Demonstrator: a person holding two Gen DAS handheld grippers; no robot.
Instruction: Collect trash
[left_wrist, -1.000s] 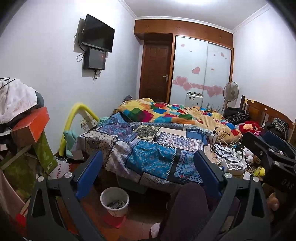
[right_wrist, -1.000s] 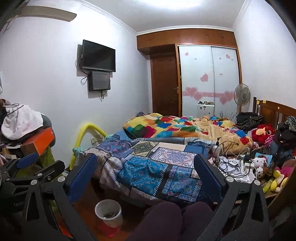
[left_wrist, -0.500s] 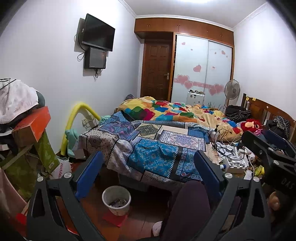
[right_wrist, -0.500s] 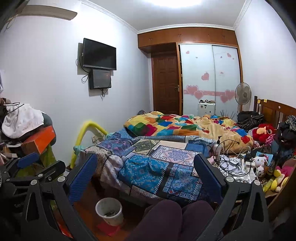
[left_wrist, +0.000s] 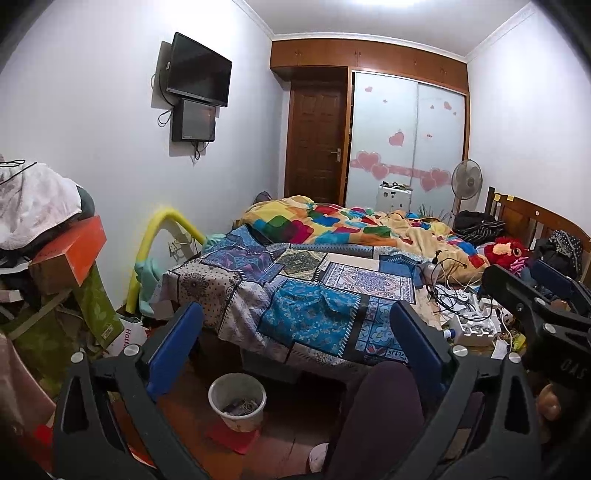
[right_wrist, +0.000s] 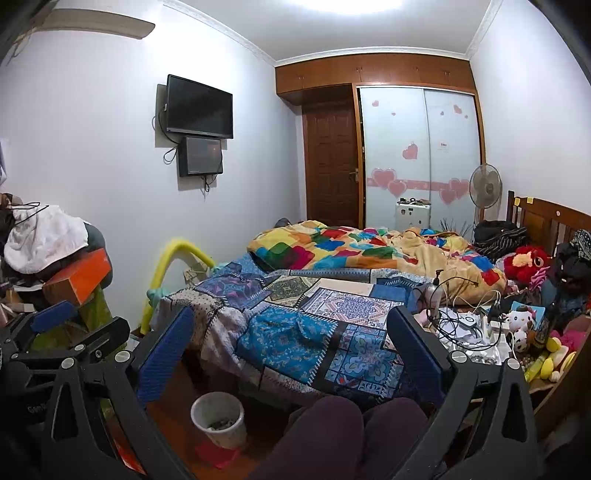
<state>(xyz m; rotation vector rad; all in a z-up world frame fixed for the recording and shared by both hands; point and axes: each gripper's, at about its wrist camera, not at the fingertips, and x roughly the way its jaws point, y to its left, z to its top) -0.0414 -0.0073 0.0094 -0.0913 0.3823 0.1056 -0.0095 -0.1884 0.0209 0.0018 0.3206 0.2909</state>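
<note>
Both held high, jaws spread wide, empty — left gripper (left_wrist: 295, 350), right gripper (right_wrist: 291, 354). White waste bin (left_wrist: 237, 400) on floor by bed foot, below and slightly left of both; left gripper judged nearer. Trash piece not yet identifiable

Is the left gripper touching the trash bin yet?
Apart. Left wrist view: the left gripper is open and held up off the floor, the trash bin standing below, floor visible around it.
</note>
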